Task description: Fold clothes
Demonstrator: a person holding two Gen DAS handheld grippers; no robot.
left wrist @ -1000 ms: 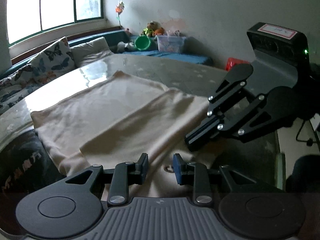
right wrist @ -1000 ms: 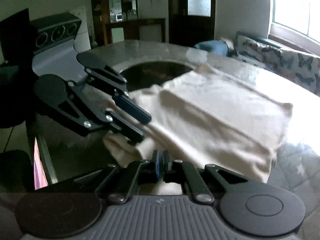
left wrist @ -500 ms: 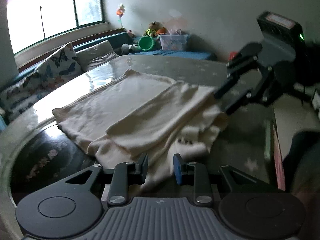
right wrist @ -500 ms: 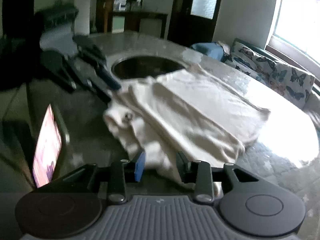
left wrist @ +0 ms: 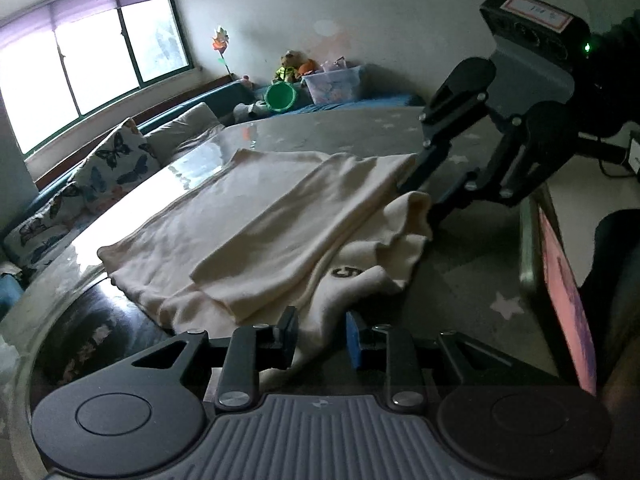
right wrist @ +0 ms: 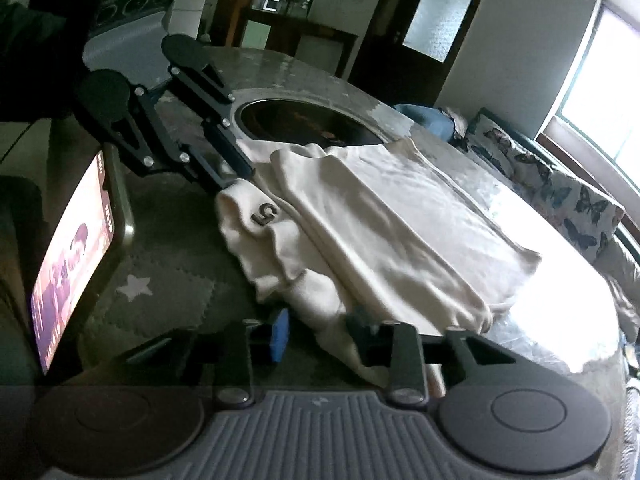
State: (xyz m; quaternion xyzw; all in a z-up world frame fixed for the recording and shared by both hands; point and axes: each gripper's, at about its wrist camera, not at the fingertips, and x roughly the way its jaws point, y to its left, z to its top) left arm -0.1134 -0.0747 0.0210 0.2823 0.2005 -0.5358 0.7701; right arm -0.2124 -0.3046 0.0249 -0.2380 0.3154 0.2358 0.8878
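Observation:
A cream garment [left wrist: 280, 216] lies partly folded on the round table, one flap laid over its middle and a bunched end with a dark "5" patch [left wrist: 346, 272] near me. It shows in the right wrist view [right wrist: 380, 216] too. My left gripper [left wrist: 322, 334] is open, with the garment's near corner between its fingers. My right gripper [right wrist: 320, 330] is open over the garment's near edge. In the left wrist view the right gripper [left wrist: 416, 200] sits at the bunched end.
A lit phone [right wrist: 76, 248] stands propped at the table's edge beside the garment. The table [left wrist: 460, 288] has a grey starred mat and a dark round centre [right wrist: 304, 120]. A sofa with butterfly cushions [left wrist: 116, 164] runs behind.
My right gripper has opened and let go of the cloth. Both grippers have drawn back from the garment, which now lies with its end bunched.

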